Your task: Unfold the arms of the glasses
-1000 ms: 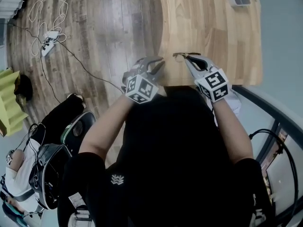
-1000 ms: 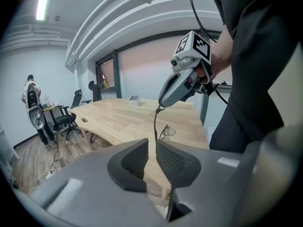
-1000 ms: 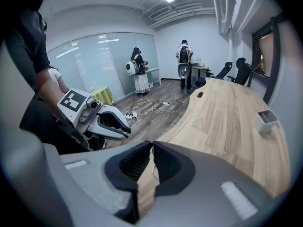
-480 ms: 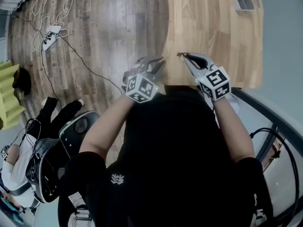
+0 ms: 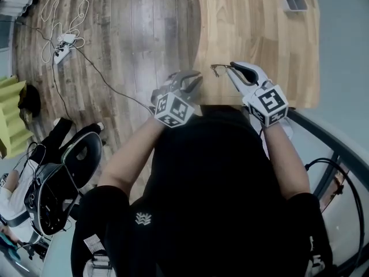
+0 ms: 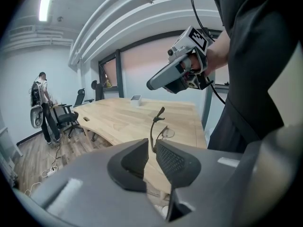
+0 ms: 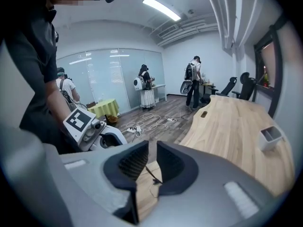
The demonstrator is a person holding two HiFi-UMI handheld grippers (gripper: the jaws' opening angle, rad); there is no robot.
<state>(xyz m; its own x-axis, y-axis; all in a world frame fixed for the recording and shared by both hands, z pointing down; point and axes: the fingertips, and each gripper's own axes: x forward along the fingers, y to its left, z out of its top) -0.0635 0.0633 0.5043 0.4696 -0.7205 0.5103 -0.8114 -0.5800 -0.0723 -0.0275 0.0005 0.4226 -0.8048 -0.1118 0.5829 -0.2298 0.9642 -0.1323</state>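
The thin-framed glasses [image 5: 218,68] sit near the wooden table's [image 5: 259,27] near edge. In the left gripper view their lenses [image 6: 166,133] lie low on the wood and one arm [image 6: 155,126] stands upright. My right gripper [image 5: 234,68] hangs above and clear of that arm, jaws a little apart. Looking down through its gap, the glasses [image 7: 152,175] show below it. My left gripper [image 5: 192,81] hovers just off the table's edge, to the left of the glasses. Its jaws stand slightly apart with nothing between the pads.
A small white box [image 5: 295,1] stands at the table's far end. Cables and a power strip [image 5: 60,46] lie on the wooden floor at left. Office chairs [image 5: 69,178] stand near my left side. Several people [image 7: 194,82] stand across the room.
My right gripper has lifted a little off the glasses, which stay where they were. The left gripper has kept still. The chair at the lower left has shifted.
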